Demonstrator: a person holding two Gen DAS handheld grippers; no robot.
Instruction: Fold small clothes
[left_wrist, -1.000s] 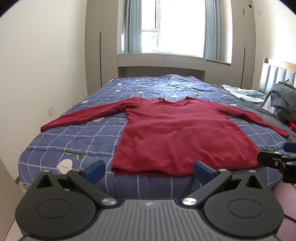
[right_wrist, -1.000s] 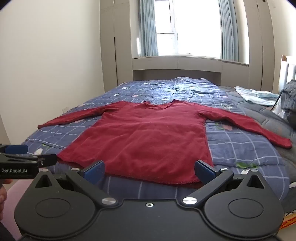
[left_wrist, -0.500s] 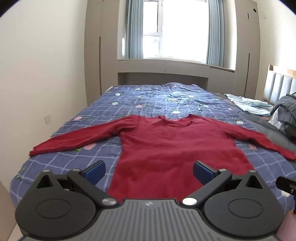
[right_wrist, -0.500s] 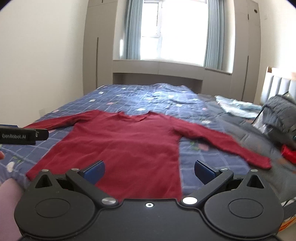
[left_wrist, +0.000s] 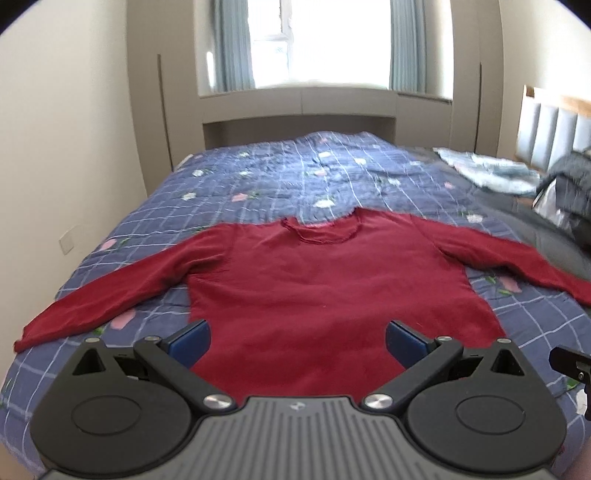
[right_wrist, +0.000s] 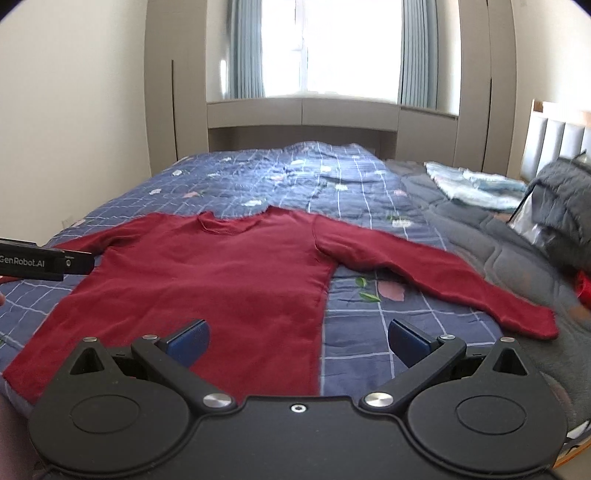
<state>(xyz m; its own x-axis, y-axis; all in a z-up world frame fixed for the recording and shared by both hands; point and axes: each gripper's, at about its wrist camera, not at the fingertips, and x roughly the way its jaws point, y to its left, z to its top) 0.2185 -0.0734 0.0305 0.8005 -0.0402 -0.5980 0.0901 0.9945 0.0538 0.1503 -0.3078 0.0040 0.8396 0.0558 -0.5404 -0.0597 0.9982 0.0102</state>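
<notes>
A dark red long-sleeved sweater (left_wrist: 325, 280) (right_wrist: 214, 273) lies flat on the bed with both sleeves spread out sideways and the neck toward the window. My left gripper (left_wrist: 295, 341) hovers open above the sweater's lower body, holding nothing. My right gripper (right_wrist: 297, 341) is open too, over the sweater's right side seam near the hem, empty. The left gripper's body (right_wrist: 44, 262) shows at the left edge of the right wrist view.
The bed carries a blue checked quilt (left_wrist: 295, 177). A light blue folded cloth (right_wrist: 476, 188) and a dark grey padded jacket (right_wrist: 565, 206) lie near the headboard (left_wrist: 554, 136) at the right. A small red item (right_wrist: 583, 288) sits at the far right. A wall (left_wrist: 55, 147) stands left.
Both grippers have risen and moved forward over the bed; the hem edge, seen in front before, is now under them. The right gripper also swung toward the right sleeve. Both stay open.
</notes>
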